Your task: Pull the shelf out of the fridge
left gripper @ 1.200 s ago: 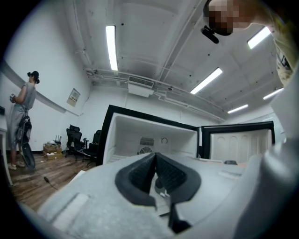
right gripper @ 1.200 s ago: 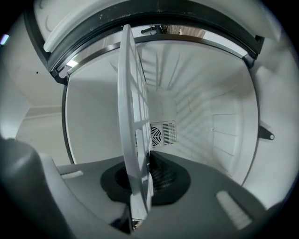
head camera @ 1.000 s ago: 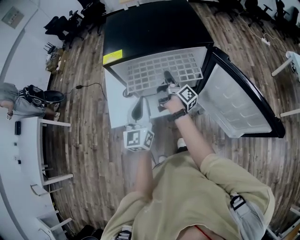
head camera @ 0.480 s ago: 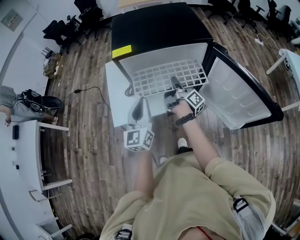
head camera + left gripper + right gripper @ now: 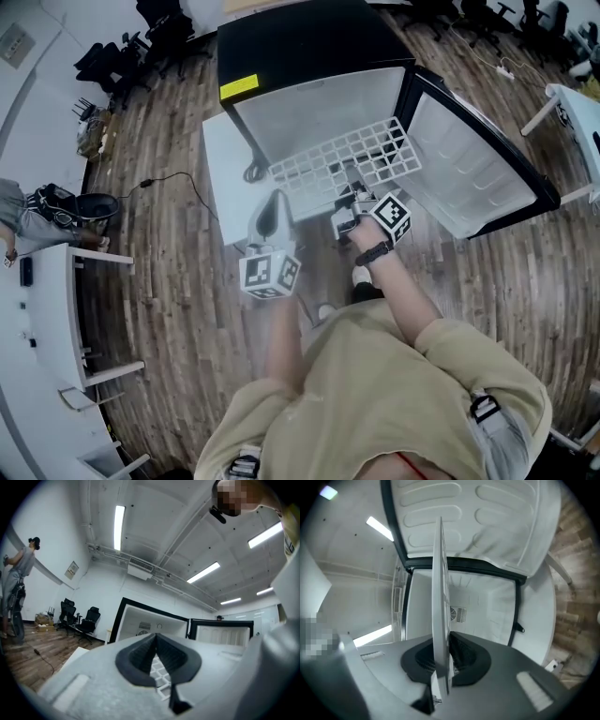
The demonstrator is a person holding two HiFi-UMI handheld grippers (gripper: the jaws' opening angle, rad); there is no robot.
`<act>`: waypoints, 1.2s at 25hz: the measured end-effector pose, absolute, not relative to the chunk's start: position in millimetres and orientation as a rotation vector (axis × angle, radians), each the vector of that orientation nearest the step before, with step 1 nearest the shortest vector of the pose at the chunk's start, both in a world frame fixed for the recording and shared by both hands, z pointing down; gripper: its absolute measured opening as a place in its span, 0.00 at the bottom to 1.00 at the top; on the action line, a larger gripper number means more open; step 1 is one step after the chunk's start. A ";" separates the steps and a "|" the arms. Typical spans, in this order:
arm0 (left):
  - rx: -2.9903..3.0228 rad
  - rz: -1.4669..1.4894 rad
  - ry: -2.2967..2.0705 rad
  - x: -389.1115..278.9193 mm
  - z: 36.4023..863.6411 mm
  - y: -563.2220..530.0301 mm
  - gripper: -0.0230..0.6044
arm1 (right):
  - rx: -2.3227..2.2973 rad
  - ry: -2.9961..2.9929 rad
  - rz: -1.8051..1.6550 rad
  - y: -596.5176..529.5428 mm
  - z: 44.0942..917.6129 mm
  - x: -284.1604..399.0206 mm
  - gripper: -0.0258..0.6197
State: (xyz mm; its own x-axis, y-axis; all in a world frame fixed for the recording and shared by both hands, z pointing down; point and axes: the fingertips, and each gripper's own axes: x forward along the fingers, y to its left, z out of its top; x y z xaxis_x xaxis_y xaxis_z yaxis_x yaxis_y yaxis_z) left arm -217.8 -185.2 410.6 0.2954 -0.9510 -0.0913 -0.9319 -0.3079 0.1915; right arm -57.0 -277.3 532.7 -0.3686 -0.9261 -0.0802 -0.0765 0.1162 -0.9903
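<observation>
The white grid shelf (image 5: pixel 345 159) sticks out of the open black fridge (image 5: pixel 300 52), tilted, most of it in front of the opening. My right gripper (image 5: pixel 351 200) is shut on its near edge. In the right gripper view the shelf (image 5: pixel 440 588) shows edge-on as a thin white plate pinched between the dark pads (image 5: pixel 461 656), with the white fridge interior (image 5: pixel 476 609) behind. My left gripper (image 5: pixel 273 217) hangs left of the shelf and apart from it. Its jaws meet at the tips and hold nothing (image 5: pixel 156 641).
The fridge door (image 5: pixel 473 164) stands wide open to the right. A white panel (image 5: pixel 223 178) lies on the wood floor left of the fridge, next to a black cable (image 5: pixel 173 178). Office chairs (image 5: pixel 112 56) are at the back left, and a white desk (image 5: pixel 47 309) at the left.
The shelf has slid further out of the fridge toward me, drawn by the right gripper. The left gripper has stayed roughly where it was.
</observation>
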 end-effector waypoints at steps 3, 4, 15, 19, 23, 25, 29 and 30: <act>2.438 -0.283 -1.776 -222.4 414.5 -181.7 0.04 | -1.089 1.753 -1.234 -263.2 521.2 -55.2 0.08; 2.441 -0.277 -1.776 -223.0 414.6 -181.8 0.04 | -1.113 1.802 -1.188 -260.2 515.6 -53.4 0.08; 2.572 -0.068 -1.829 -213.7 410.0 -194.8 0.04 | -1.515 2.424 -0.189 -236.4 419.6 -37.4 0.08; 2.555 -0.093 -1.865 -218.7 408.5 -200.6 0.04 | -1.645 2.534 0.100 -231.6 402.5 -35.0 0.08; 2.560 -0.136 -1.889 -219.9 399.5 -204.0 0.04 | -1.717 2.570 0.168 -231.9 403.6 -30.8 0.08; 2.564 -0.148 -1.889 -218.9 397.7 -206.2 0.04 | -1.718 2.570 0.155 -232.1 405.9 -30.2 0.08; 2.559 -0.155 -1.869 -213.9 402.7 -211.0 0.04 | -1.699 2.568 0.118 -232.9 407.3 -31.6 0.08; 2.558 -0.155 -1.860 -211.9 404.5 -211.6 0.04 | -1.697 2.570 0.118 -232.9 407.2 -32.2 0.08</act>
